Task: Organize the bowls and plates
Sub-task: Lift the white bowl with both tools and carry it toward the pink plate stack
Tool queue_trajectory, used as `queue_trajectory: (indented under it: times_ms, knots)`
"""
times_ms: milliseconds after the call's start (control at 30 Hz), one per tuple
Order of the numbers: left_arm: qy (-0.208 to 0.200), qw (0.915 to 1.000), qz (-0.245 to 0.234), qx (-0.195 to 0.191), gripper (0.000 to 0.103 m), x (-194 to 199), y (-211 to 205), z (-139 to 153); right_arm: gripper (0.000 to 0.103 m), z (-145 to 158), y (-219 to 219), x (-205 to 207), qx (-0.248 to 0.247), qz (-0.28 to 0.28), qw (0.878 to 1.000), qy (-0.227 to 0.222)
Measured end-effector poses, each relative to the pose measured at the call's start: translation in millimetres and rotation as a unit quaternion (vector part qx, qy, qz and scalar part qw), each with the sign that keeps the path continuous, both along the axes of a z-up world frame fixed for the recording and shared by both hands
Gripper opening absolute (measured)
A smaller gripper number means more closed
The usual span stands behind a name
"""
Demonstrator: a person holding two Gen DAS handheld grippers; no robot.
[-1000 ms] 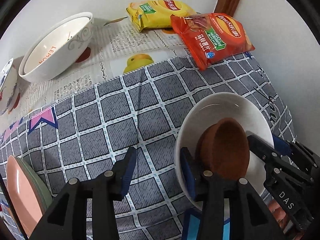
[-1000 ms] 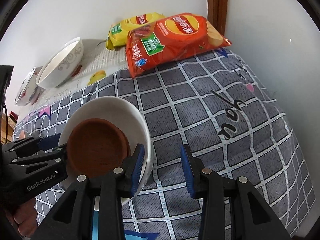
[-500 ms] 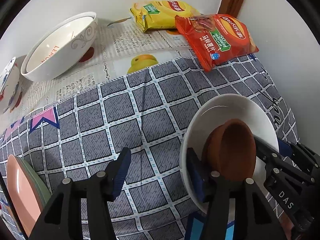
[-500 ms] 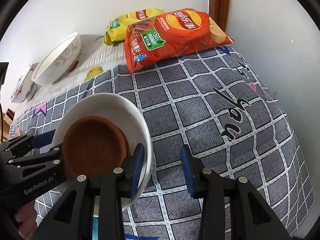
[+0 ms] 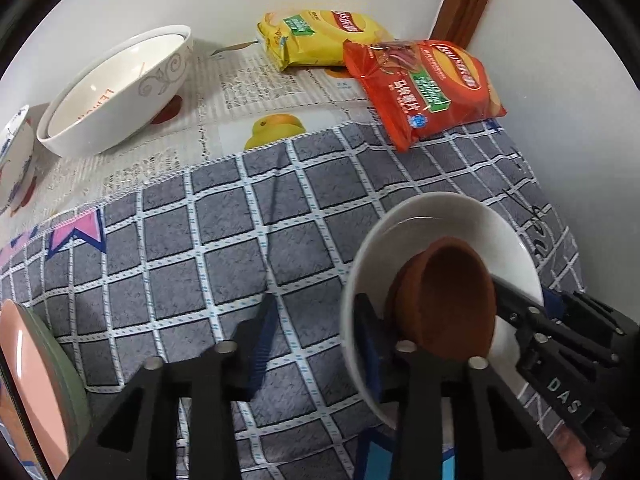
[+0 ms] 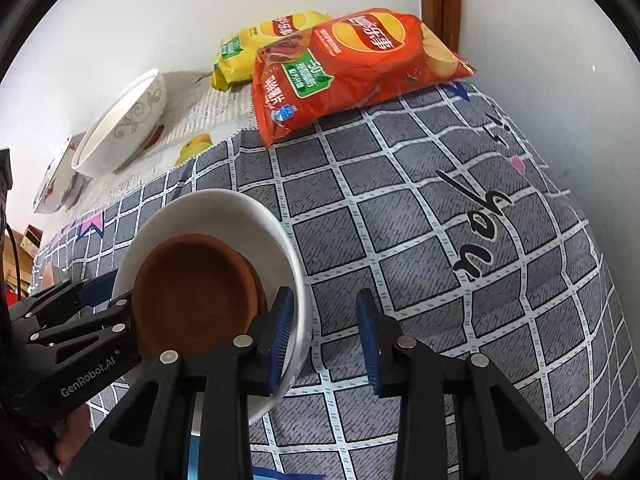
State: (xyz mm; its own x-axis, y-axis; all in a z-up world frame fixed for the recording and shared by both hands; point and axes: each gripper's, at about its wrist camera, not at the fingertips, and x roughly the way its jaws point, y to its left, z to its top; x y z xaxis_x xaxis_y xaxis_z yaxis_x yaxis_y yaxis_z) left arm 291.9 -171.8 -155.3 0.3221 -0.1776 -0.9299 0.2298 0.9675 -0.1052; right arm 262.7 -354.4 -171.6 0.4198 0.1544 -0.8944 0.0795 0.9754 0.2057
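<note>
A white plate point(image 5: 432, 220) rests on the grey checked cloth with a small brown bowl point(image 5: 452, 300) in it; both also show in the right wrist view, the plate point(image 6: 224, 216) and the bowl point(image 6: 196, 300). My left gripper point(image 5: 316, 340) is open, with its right finger inside the plate's rim and its left finger outside. My right gripper point(image 6: 324, 332) is open, with its left finger inside the plate's opposite rim and its right finger outside. A large white bowl point(image 5: 116, 92) stands at the far left. Pink and green plates point(image 5: 36, 392) stand at the lower left edge.
A yellow chip bag point(image 5: 320, 36) and a red chip bag point(image 5: 424, 88) lie at the back by the wall. A blue-patterned bowl point(image 5: 14, 160) sits at the far left edge. The wall closes the right side and the back.
Both grippers have drawn back a little, so more of the table shows. The plate and the brown bowl have stayed between them.
</note>
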Motion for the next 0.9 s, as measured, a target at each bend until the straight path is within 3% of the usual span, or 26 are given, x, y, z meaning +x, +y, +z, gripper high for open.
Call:
queue_trajectory:
  times_ms: [167, 267, 400, 567, 700, 900]
  knots:
    - [0.002, 0.9999, -0.006, -0.009, 0.020, -0.3, -3.1, 0.6, 0.028, -1.3, 0.1, 0.7, 0.011, -0.011, 1.000, -0.007]
    - [0.003, 0.9999, -0.010, 0.002, 0.020, 1.4, -6.2, 0.2, 0.027, -2.2, -0.3, -0.5, 0.018, -0.021, 1.000, -0.014]
    - [0.012, 0.9998, -0.001, -0.013, 0.020, 5.1, -3.9, -2.4, 0.027, -1.4, -1.2, -3.0, 0.018, -0.027, 0.999, -0.024]
    - [0.017, 0.9995, 0.010, -0.024, 0.019, 4.9, -2.6, -3.4, 0.019, -1.7, -4.1, -0.1, 0.037, -0.033, 0.999, -0.005]
    - [0.014, 0.9994, 0.007, -0.030, 0.010, 1.1, -5.7, -2.3, 0.009, -1.9, -1.9, 1.3, 0.054, -0.035, 0.998, -0.001]
    - [0.011, 0.9993, 0.007, -0.035, 0.009, -1.2, -5.1, -1.6, 0.009, -1.2, 1.6, -2.7, 0.049, -0.047, 0.998, -0.008]
